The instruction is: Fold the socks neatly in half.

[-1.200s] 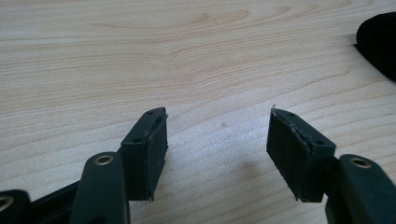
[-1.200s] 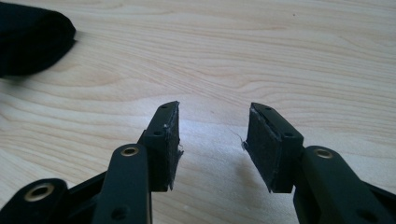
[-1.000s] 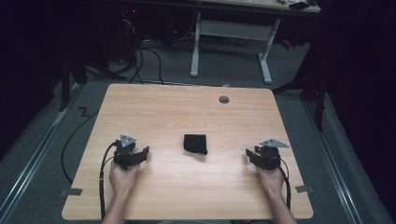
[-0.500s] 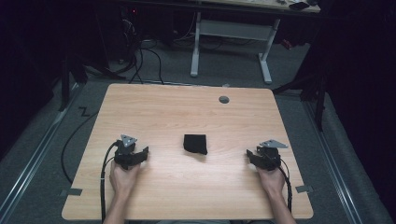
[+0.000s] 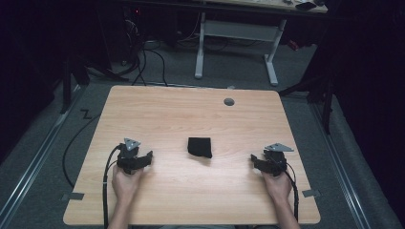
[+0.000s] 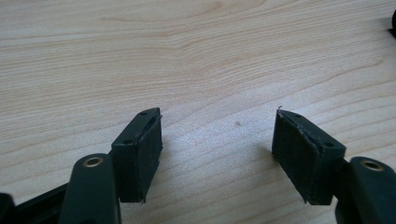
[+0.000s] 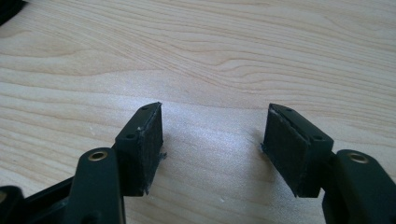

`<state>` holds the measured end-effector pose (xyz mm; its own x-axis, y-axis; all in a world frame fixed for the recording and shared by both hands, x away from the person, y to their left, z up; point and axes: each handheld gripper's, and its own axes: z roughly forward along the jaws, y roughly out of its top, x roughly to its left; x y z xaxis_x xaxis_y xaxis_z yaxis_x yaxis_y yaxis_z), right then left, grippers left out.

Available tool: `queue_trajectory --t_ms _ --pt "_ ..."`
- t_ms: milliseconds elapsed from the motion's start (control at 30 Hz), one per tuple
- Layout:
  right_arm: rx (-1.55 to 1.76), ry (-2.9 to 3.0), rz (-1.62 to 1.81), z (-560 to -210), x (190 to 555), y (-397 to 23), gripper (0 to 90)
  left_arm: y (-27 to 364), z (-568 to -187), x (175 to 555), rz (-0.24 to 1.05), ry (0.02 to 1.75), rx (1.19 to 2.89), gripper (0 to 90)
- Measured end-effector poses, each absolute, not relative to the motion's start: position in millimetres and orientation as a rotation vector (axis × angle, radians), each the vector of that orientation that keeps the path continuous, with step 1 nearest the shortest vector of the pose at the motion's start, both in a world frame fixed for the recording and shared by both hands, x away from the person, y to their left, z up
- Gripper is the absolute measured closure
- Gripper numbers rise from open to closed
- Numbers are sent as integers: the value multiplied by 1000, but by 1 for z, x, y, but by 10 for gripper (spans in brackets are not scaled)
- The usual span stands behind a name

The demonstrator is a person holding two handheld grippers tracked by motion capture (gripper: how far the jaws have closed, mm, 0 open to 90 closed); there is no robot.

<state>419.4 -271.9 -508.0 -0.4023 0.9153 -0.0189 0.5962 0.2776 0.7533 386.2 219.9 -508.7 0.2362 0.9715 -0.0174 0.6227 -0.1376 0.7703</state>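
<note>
- The folded black cloth [image 5: 199, 147] lies near the middle of the wooden table [image 5: 191, 109], with nothing touching it.
- The left gripper [image 5: 143, 160] rests on the table well to the left of the cloth; its jaws have just been opening and stand wide, with nothing between them.
- The right gripper [image 5: 255, 162] rests well to the right of the cloth, its jaws also just opened wide and empty.
- Both point inward at the cloth, I think ready to reach for it from two sides.

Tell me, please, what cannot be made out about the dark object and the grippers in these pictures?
- Black folded item, high view: too small and dark to tell its material or how it is folded.
- Same item, right gripper view: cut off by the top left edge.
- Left gripper and right gripper, high view: jaw gaps too small; each gripper's own view shows them open.
</note>
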Motion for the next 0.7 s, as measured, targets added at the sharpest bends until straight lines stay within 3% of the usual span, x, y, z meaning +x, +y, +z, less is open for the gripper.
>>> queue_trajectory --t_ms 700 --pt "1361 2100 940 -508 420 -271 368 219 -509 386 663 1451 1853 326"
